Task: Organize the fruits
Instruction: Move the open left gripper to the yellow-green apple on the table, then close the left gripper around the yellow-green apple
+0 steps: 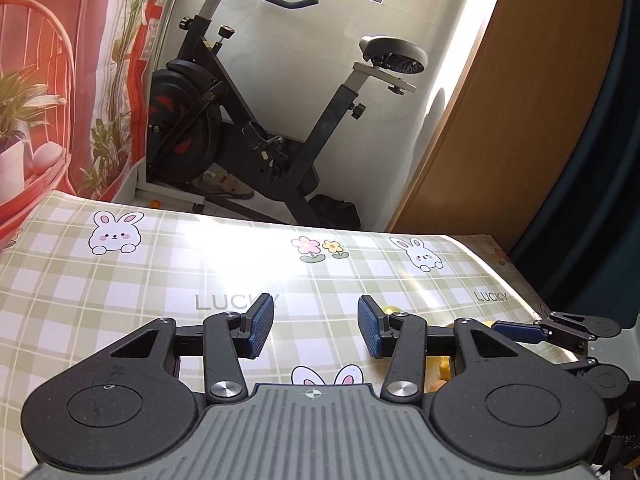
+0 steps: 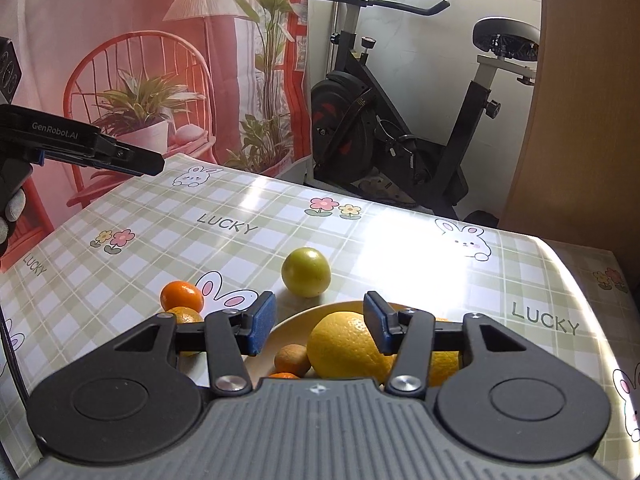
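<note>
An exercise bike (image 2: 404, 120) is standing behind the desk (image 2: 320, 224), whose checked cloth is reading "LUCKY". Left of the cream plate (image 2: 288, 326), a small orange mandarin (image 2: 182, 295) is lying; beyond its rim, a green round fruit (image 2: 306, 271); on it, a large yellow citrus (image 2: 348, 346). Left tongs (image 1: 316, 326), marked "GenRobot.AI", and right tongs (image 2: 320, 322) are gaping, gripping nothing.

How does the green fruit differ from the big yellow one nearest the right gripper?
The green fruit is smaller and smooth-skinned; the big yellow fruit is larger, with dimpled peel. The green fruit sits on the tablecloth beyond the plate, while the yellow one lies in the plate. Both are roundish, and neither is gripped.
</note>
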A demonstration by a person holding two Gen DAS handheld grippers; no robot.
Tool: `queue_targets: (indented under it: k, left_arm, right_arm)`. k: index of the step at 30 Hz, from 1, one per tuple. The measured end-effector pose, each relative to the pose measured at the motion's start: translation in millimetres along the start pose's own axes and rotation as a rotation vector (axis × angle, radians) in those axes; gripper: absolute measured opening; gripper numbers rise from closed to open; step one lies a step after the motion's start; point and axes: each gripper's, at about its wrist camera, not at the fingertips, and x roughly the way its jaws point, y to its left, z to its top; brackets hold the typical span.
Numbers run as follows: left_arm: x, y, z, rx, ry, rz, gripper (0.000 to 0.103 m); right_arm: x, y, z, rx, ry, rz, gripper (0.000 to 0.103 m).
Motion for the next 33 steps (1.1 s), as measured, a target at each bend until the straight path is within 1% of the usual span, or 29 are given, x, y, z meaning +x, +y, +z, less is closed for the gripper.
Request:
queue_targets:
  k: [5,12,15,18,23,27,29,33]
  left_arm:
    - [11,-1,-1,0.005,0.009,-0.032,0.049]
    - [33,-9,-5,0.019,0.035,-0.073,0.049]
    - [48,-12,-6,0.024,0.059,-0.089,0.049]
    - [62,-13,-8,0.008,0.08,-0.1,0.049]
    - [88,-13,-9,-0.036,0.125,-0.132,0.049]
    - [101,-15,-10,-0.067,0.141,-0.192,0.049]
    - [107,-18,-12,-0.069,0.147,-0.213,0.049]
    - [117,-24,-17,-0.054,0.172,-0.226,0.049]
  right_arm:
    - [20,3,10,-0.016,0.021,0.003,0.053]
    - [48,10,27,-0.099,0.047,0.015,0.053]
    - [62,10,30,-0.124,0.073,0.023,0.053]
    - [75,10,30,-0.137,0.104,0.028,0.053]
    - [97,7,27,-0.114,0.159,0.026,0.053]
    - [109,5,26,-0.115,0.194,0.026,0.053]
    - [112,3,25,-0.107,0.204,0.027,0.053]
    - [119,0,24,-0.078,0.219,0.03,0.053]
